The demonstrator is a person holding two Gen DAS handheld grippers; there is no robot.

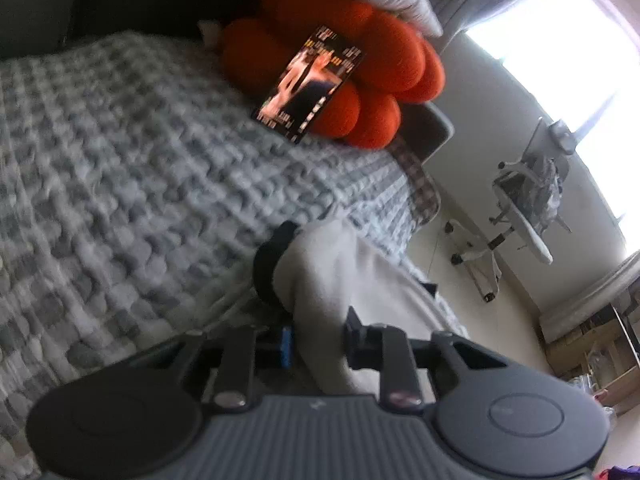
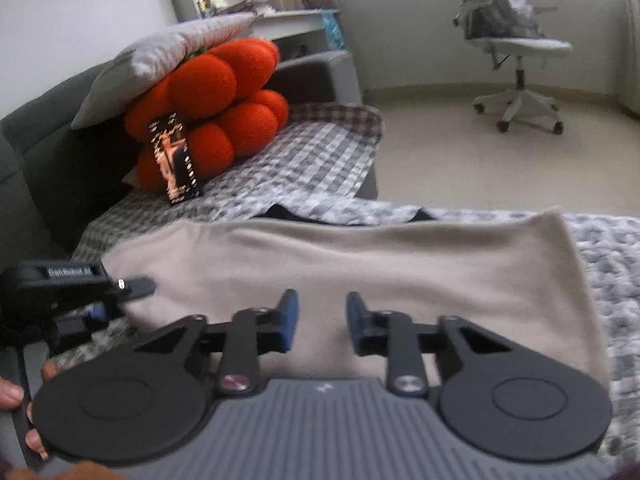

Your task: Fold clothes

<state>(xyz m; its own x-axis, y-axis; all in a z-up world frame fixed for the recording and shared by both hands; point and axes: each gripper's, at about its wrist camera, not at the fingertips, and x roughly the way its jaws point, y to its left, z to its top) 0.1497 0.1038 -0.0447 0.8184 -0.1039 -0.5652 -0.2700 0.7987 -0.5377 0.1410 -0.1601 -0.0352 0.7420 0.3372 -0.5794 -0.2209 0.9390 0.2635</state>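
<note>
Your left hand-held gripper [image 1: 318, 344] pinches the beige cloth [image 2: 360, 264]; your right hand-held gripper [image 2: 322, 320] hangs unclosed above it. The orange pillow [image 2: 212, 100] sits far left.

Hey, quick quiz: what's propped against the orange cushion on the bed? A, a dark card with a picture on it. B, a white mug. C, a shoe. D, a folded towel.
A: a dark card with a printed picture leans against the orange cushion, also seen in the left wrist view.
</note>
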